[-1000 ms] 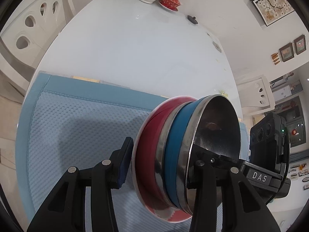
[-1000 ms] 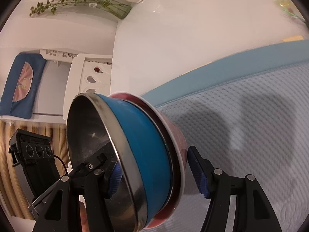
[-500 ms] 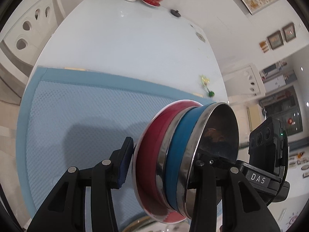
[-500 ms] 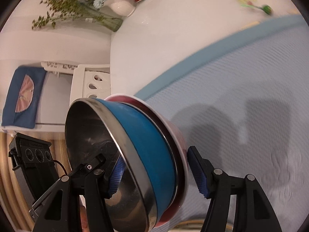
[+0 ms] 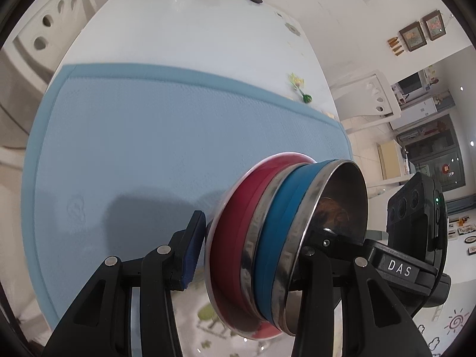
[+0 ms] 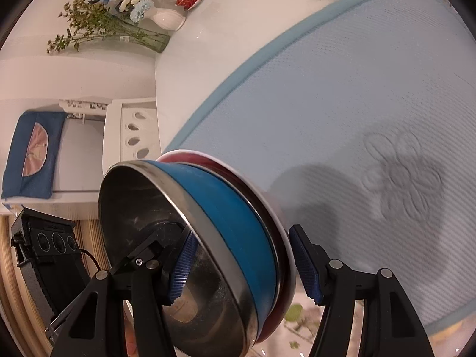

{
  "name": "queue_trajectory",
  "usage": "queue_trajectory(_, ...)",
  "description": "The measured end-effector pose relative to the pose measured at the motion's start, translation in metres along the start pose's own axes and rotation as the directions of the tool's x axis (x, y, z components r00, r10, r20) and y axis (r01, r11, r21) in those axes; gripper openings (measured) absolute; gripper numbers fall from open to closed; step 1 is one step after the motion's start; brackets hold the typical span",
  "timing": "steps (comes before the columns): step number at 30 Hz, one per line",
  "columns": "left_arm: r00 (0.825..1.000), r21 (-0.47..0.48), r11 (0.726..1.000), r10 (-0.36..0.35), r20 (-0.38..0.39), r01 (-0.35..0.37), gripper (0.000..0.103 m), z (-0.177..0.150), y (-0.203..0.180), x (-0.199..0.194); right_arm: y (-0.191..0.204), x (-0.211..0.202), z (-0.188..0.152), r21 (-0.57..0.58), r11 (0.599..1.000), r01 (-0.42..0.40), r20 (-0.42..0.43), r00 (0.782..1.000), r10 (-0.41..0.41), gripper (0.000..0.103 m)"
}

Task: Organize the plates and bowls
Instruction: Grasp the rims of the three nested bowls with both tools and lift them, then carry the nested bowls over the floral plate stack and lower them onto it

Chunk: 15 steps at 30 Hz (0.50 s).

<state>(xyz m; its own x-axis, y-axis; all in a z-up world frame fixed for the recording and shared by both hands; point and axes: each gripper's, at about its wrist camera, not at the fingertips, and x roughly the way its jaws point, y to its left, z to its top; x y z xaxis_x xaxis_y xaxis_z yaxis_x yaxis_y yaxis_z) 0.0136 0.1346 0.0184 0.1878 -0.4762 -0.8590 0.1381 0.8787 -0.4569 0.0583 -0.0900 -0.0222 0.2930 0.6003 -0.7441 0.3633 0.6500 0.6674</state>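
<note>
We carry the nested steel-lined red and blue bowls (image 5: pixel 267 238), left gripper (image 5: pixel 253 247) and right gripper (image 6: pixel 238 267) each clamping them; next, lower them onto the light-blue quilted mat (image 5: pixel 148 136).

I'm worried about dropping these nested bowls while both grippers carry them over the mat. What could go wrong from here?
1. The blue bowl only nests in the red bowl, and both are tipped on edge: they could slide apart.
2. The left gripper and right gripper share them above the mat; uneven motion may slip a grip.
</note>
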Motion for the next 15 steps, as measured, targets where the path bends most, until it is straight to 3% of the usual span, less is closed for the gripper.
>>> queue_trajectory(15, 0.999, -0.067, 0.997, 0.027, -0.034, -0.029, 0.04, -0.09, -0.005, 0.004, -0.038, -0.016, -0.065, -0.02, 0.999, 0.026, -0.061, 0.998, -0.027, 0.062)
